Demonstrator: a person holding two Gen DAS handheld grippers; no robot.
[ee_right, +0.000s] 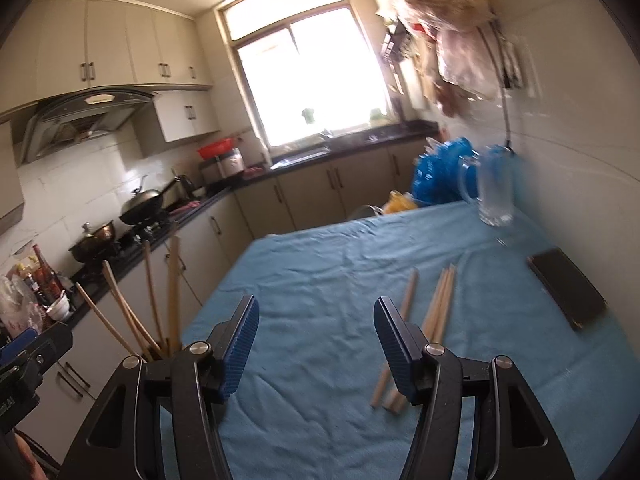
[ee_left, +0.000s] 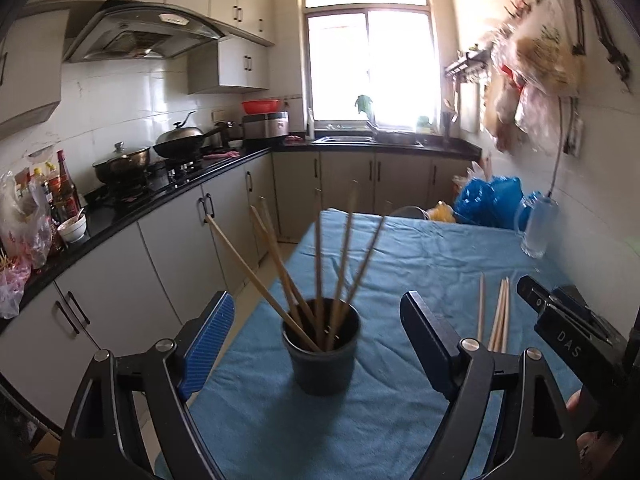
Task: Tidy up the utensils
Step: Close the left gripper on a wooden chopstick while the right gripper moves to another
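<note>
The tabletop wears a plain sky-blue cloth, creased but unpatterned. On it, the cup is dark charcoal, and the chopsticks in the cup are light tan wood. Right of the cup, the loose chopsticks share that pale bamboo tone. Each claw, left and right, is black with ribbed royal-blue pads. Beyond the cup, the glass mug is clear, the plastic bags bright blue, and the phone glossy black.
</note>
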